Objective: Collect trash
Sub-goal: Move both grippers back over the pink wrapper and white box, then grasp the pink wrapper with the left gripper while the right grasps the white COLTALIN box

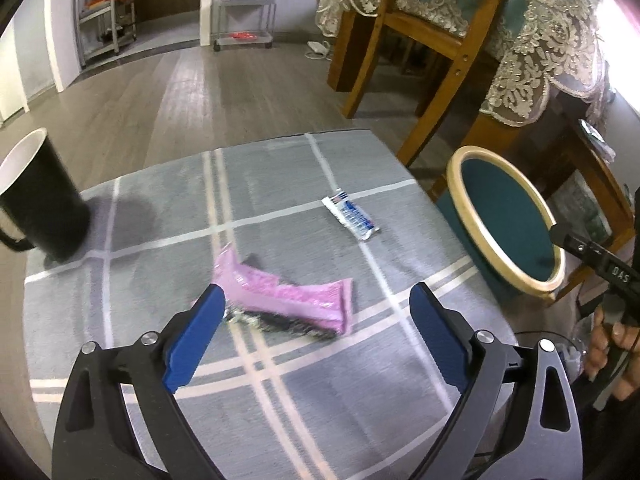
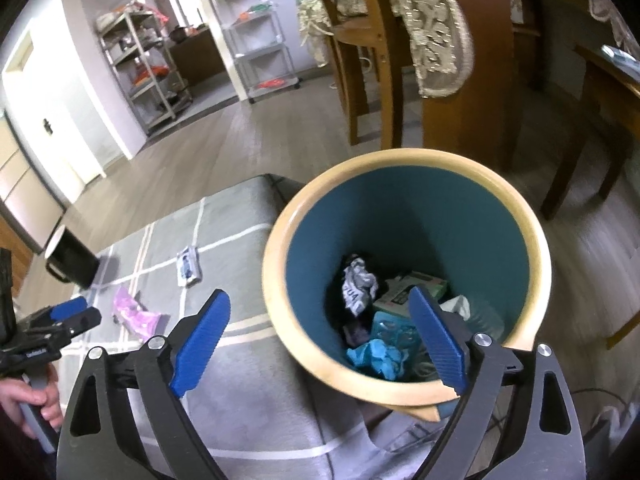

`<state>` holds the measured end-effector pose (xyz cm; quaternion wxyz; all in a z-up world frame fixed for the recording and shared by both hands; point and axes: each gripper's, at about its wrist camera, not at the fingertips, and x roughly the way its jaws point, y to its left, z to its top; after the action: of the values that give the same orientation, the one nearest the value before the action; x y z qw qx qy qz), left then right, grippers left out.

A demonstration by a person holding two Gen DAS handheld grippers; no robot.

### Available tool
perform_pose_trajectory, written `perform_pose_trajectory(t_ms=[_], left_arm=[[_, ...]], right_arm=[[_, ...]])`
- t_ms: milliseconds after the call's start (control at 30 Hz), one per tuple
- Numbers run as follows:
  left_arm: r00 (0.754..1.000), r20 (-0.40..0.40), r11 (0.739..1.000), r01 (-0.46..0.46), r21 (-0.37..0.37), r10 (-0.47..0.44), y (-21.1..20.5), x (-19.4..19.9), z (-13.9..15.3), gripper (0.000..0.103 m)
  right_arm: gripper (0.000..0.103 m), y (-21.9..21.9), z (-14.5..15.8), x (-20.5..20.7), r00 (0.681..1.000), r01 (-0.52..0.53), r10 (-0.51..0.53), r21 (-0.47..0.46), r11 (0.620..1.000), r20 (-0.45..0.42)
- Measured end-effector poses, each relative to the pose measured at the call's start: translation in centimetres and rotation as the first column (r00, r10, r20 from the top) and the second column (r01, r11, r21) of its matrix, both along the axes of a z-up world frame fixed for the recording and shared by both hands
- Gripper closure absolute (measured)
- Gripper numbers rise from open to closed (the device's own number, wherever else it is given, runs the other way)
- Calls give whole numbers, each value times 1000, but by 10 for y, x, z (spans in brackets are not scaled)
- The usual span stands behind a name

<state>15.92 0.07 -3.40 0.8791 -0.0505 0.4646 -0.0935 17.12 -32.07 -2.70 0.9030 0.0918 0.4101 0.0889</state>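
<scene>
Pink wrapper [image 1: 288,300] flat on table; white-blue sachet [image 1: 352,218] beyond; teal bin [image 2: 408,216] holding trash.

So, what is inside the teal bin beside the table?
The bin holds crumpled white paper, blue crumpled trash and a box. Anything beneath them is covered.

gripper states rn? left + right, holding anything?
Left gripper: open, empty, aimed at the pink wrapper on the table.
Right gripper: open, empty, over the trash bin.
</scene>
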Motion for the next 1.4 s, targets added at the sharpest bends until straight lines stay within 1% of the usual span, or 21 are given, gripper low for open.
perform_pose_trajectory(t_ms=[67,200,300,367,433,533,667,733,800,833,867,900,933,1000,1033,1067,1167,1267,1400], left_arm=[[1000,-6,1000,-20,-6,20,5,-1,-3,11],[999,-17,999,-44,14,44,9,-3,-9,11],[997,-41,997,-60,42,62,11,0,-16,11],[995,-60,997,-72,36,74,13,2,-21,11],[992,-88,996,-86,6,86,18,6,-27,11],[988,-128,993,-99,-59,91,20,12,-35,11],[981,-168,982,-125,-142,101,20,20,-45,13],[974,-192,974,-152,-166,119,21,24,-51,18],[964,-223,969,-183,-169,143,25,30,-59,31],[961,-231,967,-191,-169,150,26,32,-62,35],[962,-220,966,-198,-166,159,27,33,-61,37],[962,-220,966,-202,-160,164,28,34,-61,42],[962,-216,966,-204,-159,167,29,35,-62,44],[963,-213,966,-200,-162,163,31,35,-61,57],[966,-208,968,-188,-165,152,31,35,-60,61],[969,-201,971,-176,-161,142,31,35,-59,71],[977,-175,979,-149,-139,124,29,33,-55,84],[979,-161,977,-152,-152,127,33,35,-52,90],[978,-146,972,-171,-162,148,40,33,-48,92]], right_arm=[[12,8,-1,0,1000,-22,22,-10,1000,2],[11,26,-4,-1,997,-75,75,-31,997,-1],[11,39,-6,-2,993,-118,118,-53,992,-5],[11,46,-6,-4,991,-137,137,-62,989,-4],[11,50,-6,-4,988,-153,153,-70,986,-5],[11,55,-8,-4,985,-171,171,-79,982,-9],[11,64,-8,-5,981,-193,192,-88,977,-11],[11,71,-9,-5,978,-207,206,-92,974,-13],[11,79,-9,-4,973,-229,229,-97,969,-16],[11,82,-10,-4,971,-239,238,-99,966,-18],[11,85,-11,-3,969,-248,247,-99,964,-22],[11,88,-12,-2,967,-256,255,-98,962,-26],[11,92,-13,0,964,-267,265,-96,959,-32],[11,101,-15,4,957,-289,286,-95,953,-39],[11,105,-15,6,954,-298,296,-96,950,-40],[11,110,-16,7,951,-310,308,-97,946,-42],[11,125,-18,15,939,-344,341,-98,934,-46],[11,138,-21,28,933,-360,356,-91,929,-56],[11,153,-29,50,933,-356,350,-81,931,-81]])
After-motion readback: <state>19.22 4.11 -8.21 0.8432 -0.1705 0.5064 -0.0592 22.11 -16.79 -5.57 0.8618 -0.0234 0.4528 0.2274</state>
